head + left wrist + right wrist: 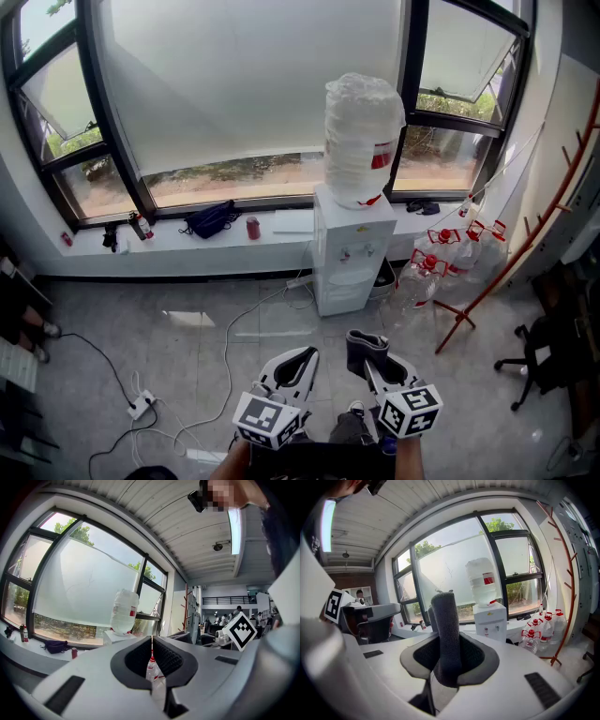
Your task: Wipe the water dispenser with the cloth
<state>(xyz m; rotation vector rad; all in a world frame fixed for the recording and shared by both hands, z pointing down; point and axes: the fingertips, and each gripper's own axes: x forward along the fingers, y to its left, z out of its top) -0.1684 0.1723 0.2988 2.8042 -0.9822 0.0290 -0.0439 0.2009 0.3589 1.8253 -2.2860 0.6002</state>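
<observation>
The right gripper pinches the grey cloth upright in its fingers, ready for wiping. The left gripper, fingers pressed together, carries nothing; the water dispenser stands well ahead

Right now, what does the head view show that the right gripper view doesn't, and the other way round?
Only the head view: the floor cables and the power strip. Only the right gripper view: the ceiling and a person far left. Both: the water dispenser, and the grey cloth pinched in the right claw.
</observation>
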